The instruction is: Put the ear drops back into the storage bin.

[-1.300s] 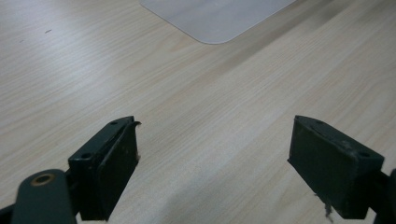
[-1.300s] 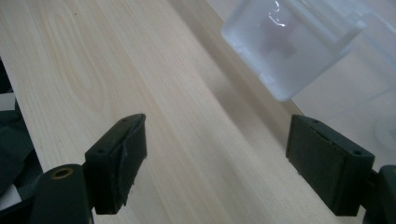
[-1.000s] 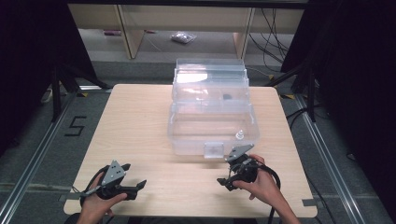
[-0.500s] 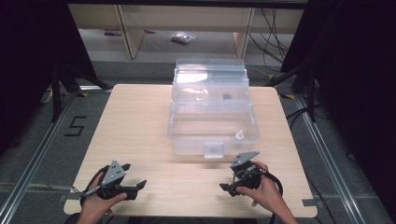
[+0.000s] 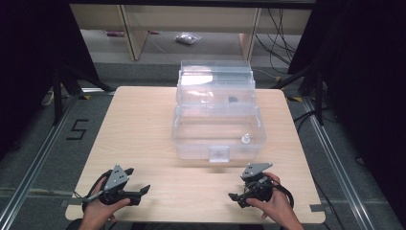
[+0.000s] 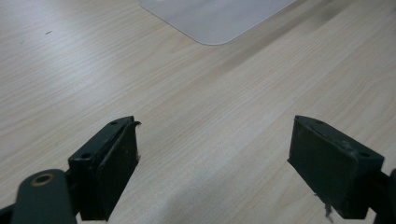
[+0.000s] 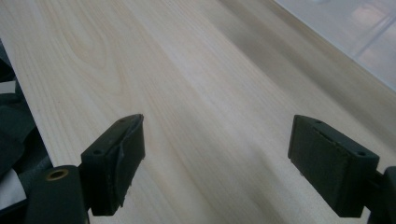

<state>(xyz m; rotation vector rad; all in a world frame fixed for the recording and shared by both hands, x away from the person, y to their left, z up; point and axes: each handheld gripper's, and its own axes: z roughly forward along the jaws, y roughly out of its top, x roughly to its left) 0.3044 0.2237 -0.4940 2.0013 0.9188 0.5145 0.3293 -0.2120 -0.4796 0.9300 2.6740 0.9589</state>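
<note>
Clear plastic box (image 5: 218,127) sits mid-worktop (image 5: 143,124), lid raised behind it, a small object inside near its right front corner. Left tool (image 5: 125,191) and right tool (image 5: 245,192) rest near the worktop's front edge, both well short of the box, jaws wide, empty. Risk: a reach from here could nudge the light box backward.

Your left black two-jaw gripper (image 5: 143,190) and right black two-jaw gripper (image 5: 233,196) each carry a grey three-cornered plate on top and trail a black cable. Their blocky black jaws show small screw holes and a brass-coloured rivet.
</note>
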